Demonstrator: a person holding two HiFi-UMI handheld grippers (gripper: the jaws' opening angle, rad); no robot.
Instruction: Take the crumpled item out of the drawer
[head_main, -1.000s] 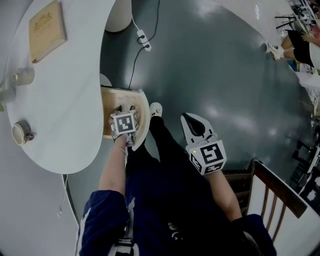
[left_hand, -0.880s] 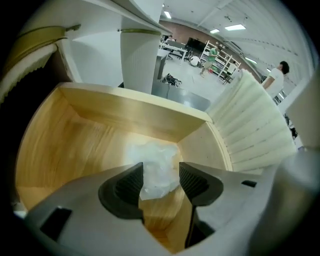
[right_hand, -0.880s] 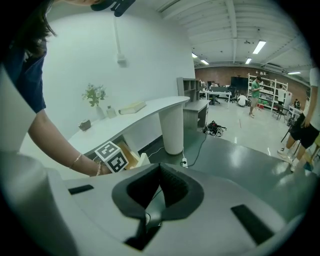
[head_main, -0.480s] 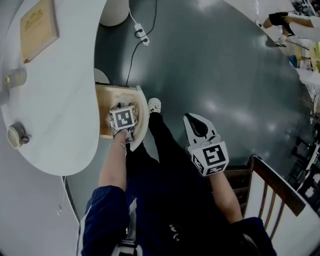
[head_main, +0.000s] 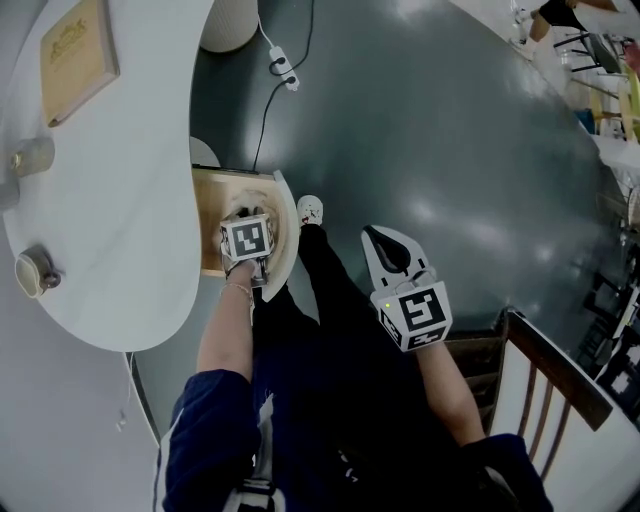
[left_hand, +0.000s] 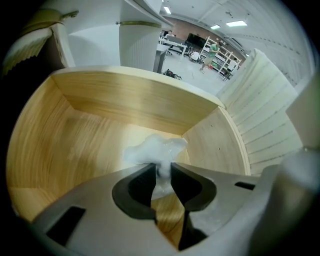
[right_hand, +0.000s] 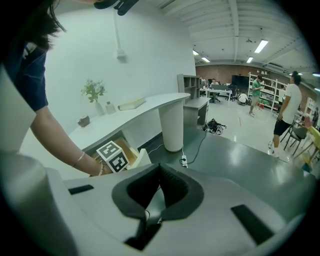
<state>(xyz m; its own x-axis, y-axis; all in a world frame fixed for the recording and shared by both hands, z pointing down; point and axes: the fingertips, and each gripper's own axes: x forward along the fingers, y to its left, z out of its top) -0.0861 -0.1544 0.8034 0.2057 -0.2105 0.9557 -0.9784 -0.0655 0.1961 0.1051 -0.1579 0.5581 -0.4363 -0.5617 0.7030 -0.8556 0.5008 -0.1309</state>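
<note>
— What is held at the bottom centre of the left gripper view?
— The crumpled item (left_hand: 153, 149), white and papery, is pinched by the left tongs (left_hand: 161, 171). Their jaws have just been closing, and a thin neck of the item is squeezed between the pads while the bulk billows beyond the tips.
— And the right tongs (right_hand: 159, 172)?
— They are shut on nothing and are held apart at the lower right of the head view, above the floor.
— How is the lift best done?
— The pinch should be kept firm, since only a narrow fold is caught and a slip or tear is judged possible. A straight rise is advised, so nothing is dragged along the wood.
— What is in the drawer (left_hand: 130, 97)?
— Only the item is seen, lying inside near the right-hand corner, at mid-frame. The rest of the wooden floor is seen bare.
— And farther off?
— The white counter (head_main: 110, 200) fills the head view's left, with a wooden board (head_main: 78, 55) at the upper left.
</note>
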